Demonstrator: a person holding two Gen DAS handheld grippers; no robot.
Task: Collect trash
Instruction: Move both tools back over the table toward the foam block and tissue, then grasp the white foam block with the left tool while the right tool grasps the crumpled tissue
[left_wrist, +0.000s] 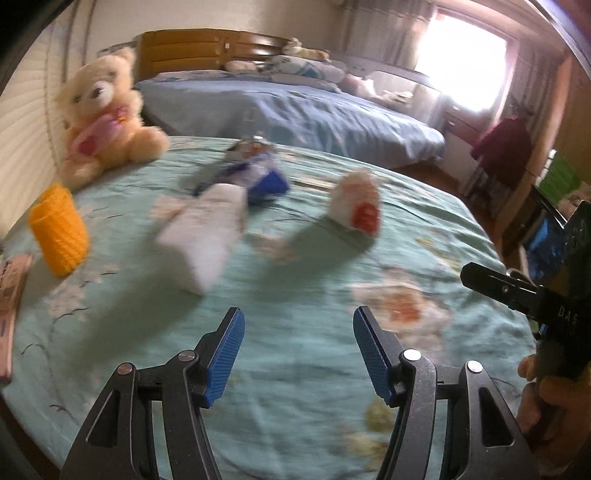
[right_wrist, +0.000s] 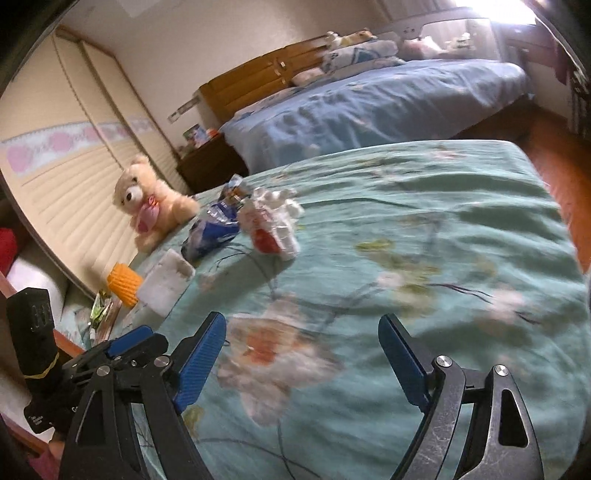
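- The left gripper (left_wrist: 298, 350) is seen with its blue pads (left_wrist: 225, 354) standing apart, nothing between them, only green bedspread (left_wrist: 295, 387) below.
- The right gripper (right_wrist: 302, 360) is spread wider, jaws parted and empty, over a blurred flower print on the same spread.
- In the left wrist view the right gripper's black body (left_wrist: 517, 295) is cut off at the right edge, with a hand (left_wrist: 543, 391) partly shown beneath it; letters are printed on it, too blurred to be read for sure.
- Open bedspread is left between both grippers and the trash; the spread's far edge is seen dropping to a wooden floor (right_wrist: 554, 166).
- The trash is found mid-bed: a white box (left_wrist: 207, 229) nearest, a crumpled blue wrapper (left_wrist: 258, 173) behind it, and a crumpled white bag (left_wrist: 356, 203) with a red mark, set apart to the right.
- No lettering on any of the trash can be made out; everything is smeared by blur.
- A yellow ribbed cup (left_wrist: 59, 229) is seen left of the box, near the bed's edge.
- A cream teddy bear (left_wrist: 107, 110) in pink is seated behind it, against the slatted wall.
- A book or pad (left_wrist: 11, 295) is cut off at the left edge.
- A second bed with a blue cover (left_wrist: 295, 110) lies beyond, and glare from the window (left_wrist: 461, 62) washes out that corner.
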